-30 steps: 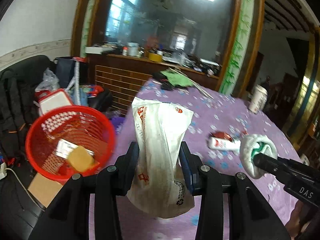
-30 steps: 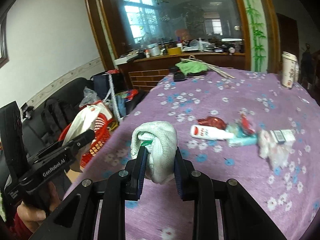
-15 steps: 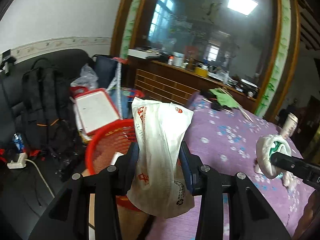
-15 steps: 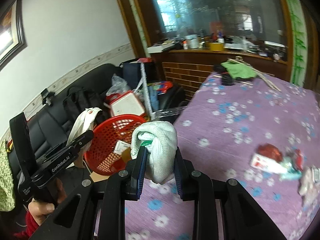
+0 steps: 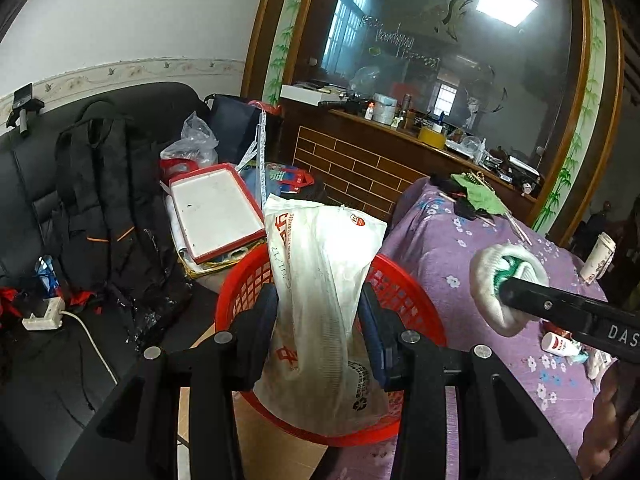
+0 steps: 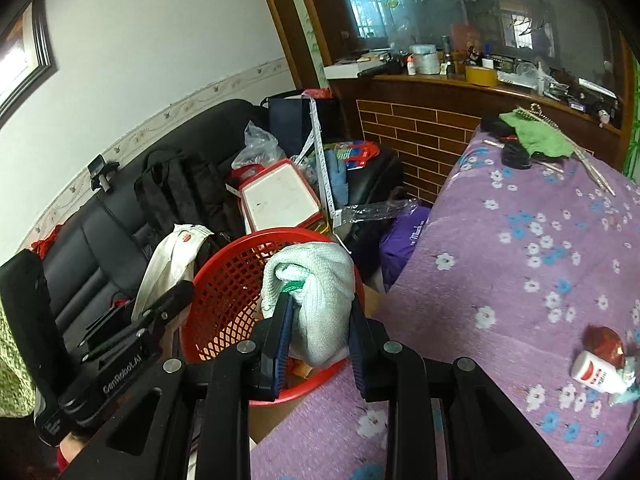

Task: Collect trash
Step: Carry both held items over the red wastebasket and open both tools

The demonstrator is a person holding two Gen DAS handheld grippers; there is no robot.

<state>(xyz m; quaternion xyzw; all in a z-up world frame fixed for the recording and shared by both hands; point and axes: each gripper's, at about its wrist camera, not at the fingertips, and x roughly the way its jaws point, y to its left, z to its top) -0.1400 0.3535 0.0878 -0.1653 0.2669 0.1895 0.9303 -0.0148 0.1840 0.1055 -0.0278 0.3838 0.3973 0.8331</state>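
both tools, left clamping the bag, right the glove, now hang over the red basket.

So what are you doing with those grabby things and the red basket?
A person is clearing trash off the purple-clothed table with a pair of tongs in each hand. The left tongs grip a crumpled white plastic bag, and the right tongs grip a balled-up white glove. Both are held over the red basket beside the table, not yet dropped. A small white bottle and wrappers remain on the table.
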